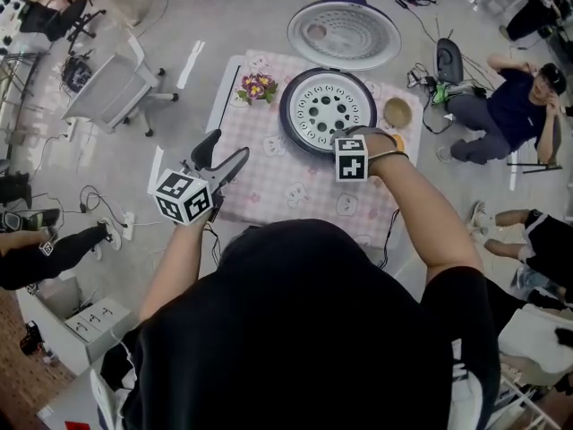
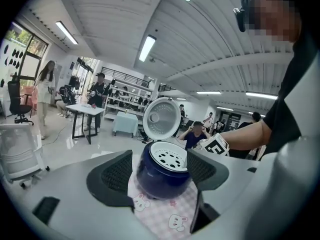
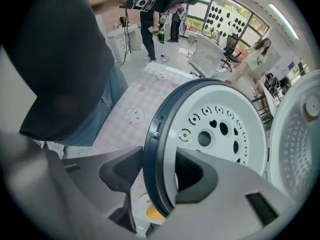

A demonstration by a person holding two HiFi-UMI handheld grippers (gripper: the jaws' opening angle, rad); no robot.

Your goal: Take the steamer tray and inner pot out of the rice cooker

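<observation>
Plastic, by its look: the white perforated steamer tray (image 1: 327, 107) sits in the mouth of the rice cooker (image 2: 157, 179), likely light, stiff and slick, best taken by its edge. Right tool (image 3: 159, 166), half open, straddles the cooker's near rim and that edge, not visibly clamped. Left tool (image 2: 160, 164) gapes empty, short of the cooker.

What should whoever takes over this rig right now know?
Left gripper: open, empty, held near the left edge of the table, aimed at the rice cooker.
Right gripper: pointing down, jaws apart astride the cooker's near rim; no grip seen yet.
Steamer tray sits in the cooker, lid open behind. Inner pot hidden under the tray.
Done: nothing is out.
Left: lift out the tray, then the pot.
</observation>
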